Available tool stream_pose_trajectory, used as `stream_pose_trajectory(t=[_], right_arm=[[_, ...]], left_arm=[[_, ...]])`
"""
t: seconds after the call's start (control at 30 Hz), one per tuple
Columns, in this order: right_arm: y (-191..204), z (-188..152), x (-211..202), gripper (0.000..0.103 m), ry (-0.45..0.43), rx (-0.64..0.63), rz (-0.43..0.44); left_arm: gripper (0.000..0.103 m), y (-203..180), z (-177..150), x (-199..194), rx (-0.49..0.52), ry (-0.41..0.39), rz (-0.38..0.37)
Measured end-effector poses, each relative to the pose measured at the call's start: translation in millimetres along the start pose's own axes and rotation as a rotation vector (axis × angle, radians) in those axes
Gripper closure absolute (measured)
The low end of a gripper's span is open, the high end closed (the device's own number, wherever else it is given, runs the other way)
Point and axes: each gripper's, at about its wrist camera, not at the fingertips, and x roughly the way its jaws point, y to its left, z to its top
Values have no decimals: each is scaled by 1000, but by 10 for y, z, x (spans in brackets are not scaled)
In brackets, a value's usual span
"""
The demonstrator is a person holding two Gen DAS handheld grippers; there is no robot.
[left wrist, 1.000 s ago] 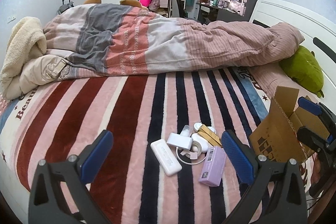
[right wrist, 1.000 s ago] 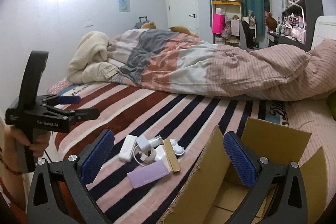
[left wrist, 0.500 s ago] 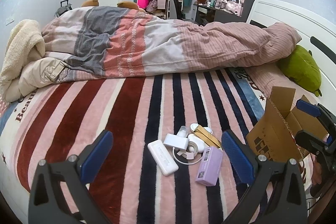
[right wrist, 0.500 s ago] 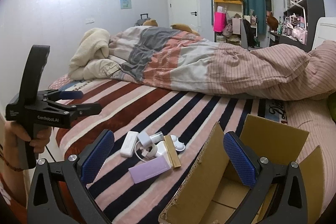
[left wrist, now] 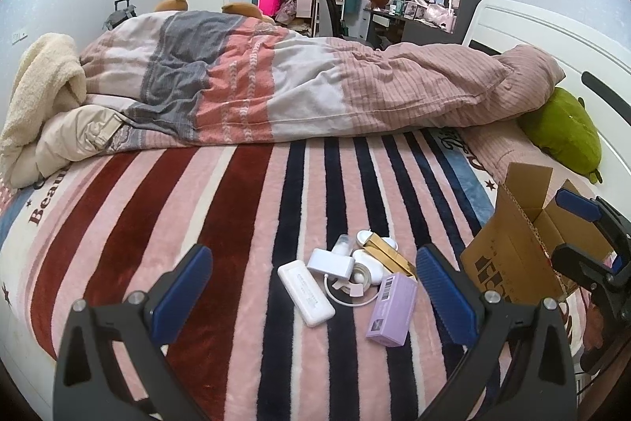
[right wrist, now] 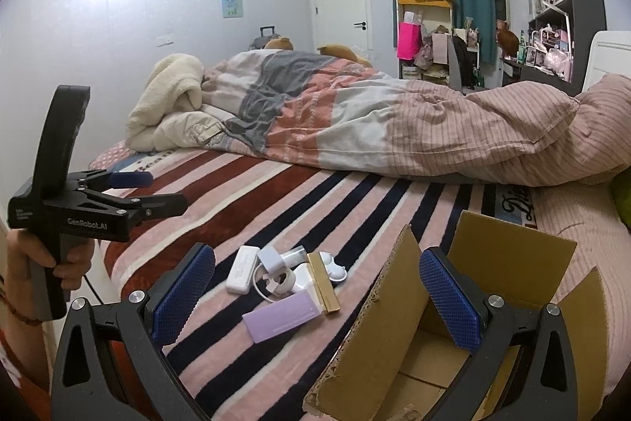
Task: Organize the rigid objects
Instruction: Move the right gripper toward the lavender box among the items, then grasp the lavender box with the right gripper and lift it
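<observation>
Left wrist view: left hand-held gripper (left wrist: pixel 313 292) spread wide, nothing between the pads, hovering over the near edge of the bed (left wrist: pixel 118 223). Just ahead sits the cluster of small items on the striped blanket. White power bank (left wrist: pixel 306 292) nearest-left, long axis running diagonally, near end toward lower right. Purple box (left wrist: pixel 391 309) nearest-right, long axis nearly straight away from camera, barcode end far. Behind them white charger (left wrist: pixel 330 262) with coiled cable (left wrist: pixel 349 292), then gold box (left wrist: pixel 390 257) angled up-left to down-right, touching the white pieces. Cardboard box (left wrist: pixel 508 259) stands just right of the cluster, flaps up, close to the bed's right side. Right hand-held gripper (left wrist: pixel 583 235) over that box, fingers apart, empty. Right wrist view: right gripper's pads (right wrist: pixel 449 302) straddle the box's near flap (right wrist: pixel 378 318), interior open below. Wide bare blanket left of and beyond the cluster. Farther back, bunched duvet (left wrist: pixel 315 89) spans the bed.
</observation>
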Motion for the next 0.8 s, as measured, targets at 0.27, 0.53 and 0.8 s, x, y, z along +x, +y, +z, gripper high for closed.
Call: stream_pose_trajectory(t=[0.27,0.53,0.8], right_arm=[[237,86,39,18,0,-37,-24],[774,155,438,52,54,-48,36],[844,-503,1300,51,285,194,-85]], left_arm=[[1,216,-30,7,4,-6,-23],[1,727,-183,74,-2,0,1],[1,998,-463,211,-22,28,-26]])
